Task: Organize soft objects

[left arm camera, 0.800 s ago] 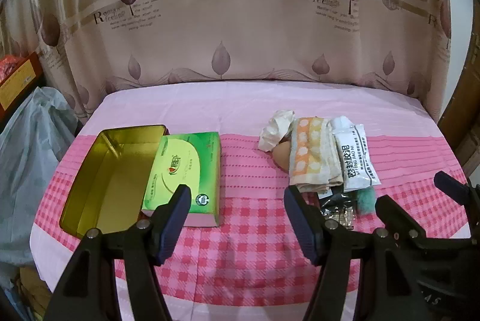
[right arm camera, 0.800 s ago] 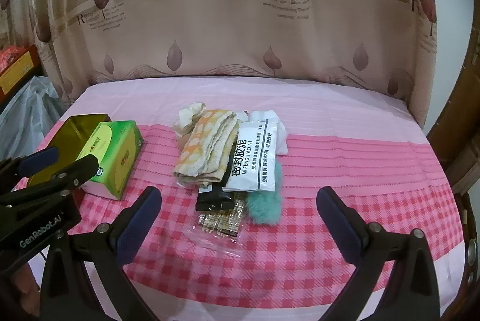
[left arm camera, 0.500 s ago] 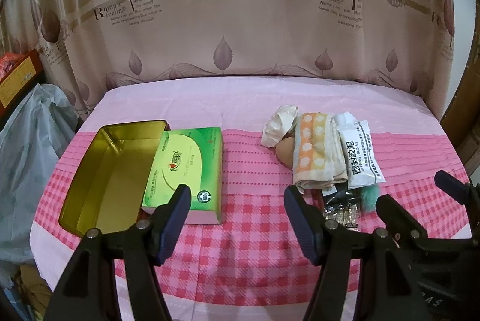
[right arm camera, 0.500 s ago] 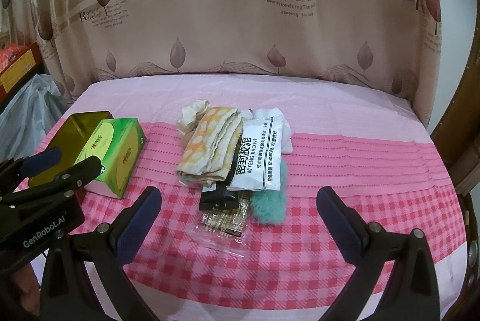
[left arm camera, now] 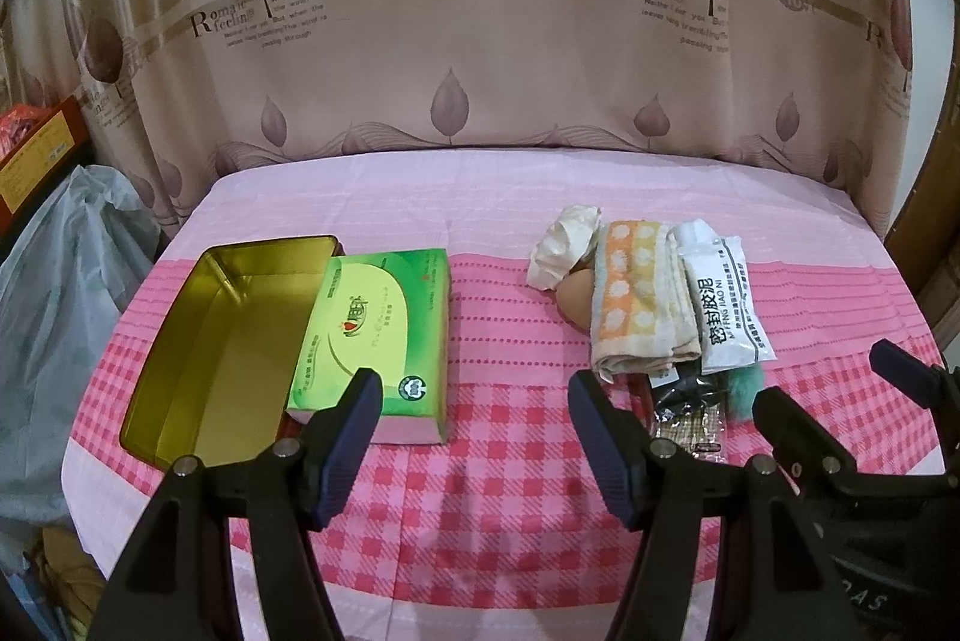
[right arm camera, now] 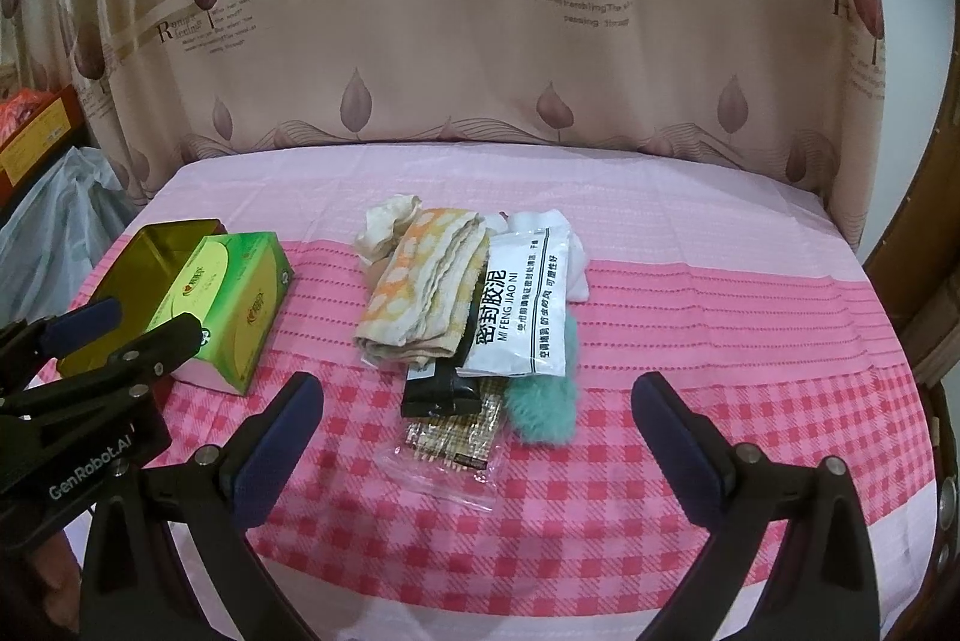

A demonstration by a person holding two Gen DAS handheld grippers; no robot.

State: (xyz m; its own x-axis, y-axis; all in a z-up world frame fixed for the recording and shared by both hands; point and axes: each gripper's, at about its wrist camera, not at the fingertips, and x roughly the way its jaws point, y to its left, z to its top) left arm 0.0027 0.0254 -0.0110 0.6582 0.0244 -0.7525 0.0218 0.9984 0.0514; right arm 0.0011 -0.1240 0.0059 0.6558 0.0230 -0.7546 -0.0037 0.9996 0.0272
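Right wrist | towel (right arm camera: pixel 420 287) long axis front-to-back | right tool (right arm camera: pixel 474 431) spread

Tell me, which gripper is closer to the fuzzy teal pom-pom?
Right. The right gripper hovers open just before the teal pom-pom; the left gripper sits farther left, near the green tissue box.

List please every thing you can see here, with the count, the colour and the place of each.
tin box: 1, gold, open, table left
tissue box: 1, green, beside the tin
crumpled cloth: 1, cream, pile's far end
towel: 1, orange-white, folded, centre pile
sealed packet: 1, white, right of towel
black packet: 1, under the pile
clear bag: 1, nearest
pompom: 1, teal
tablecloth: 1, pink
curtain: 1, beige, behind
left gripper: open
right gripper: open
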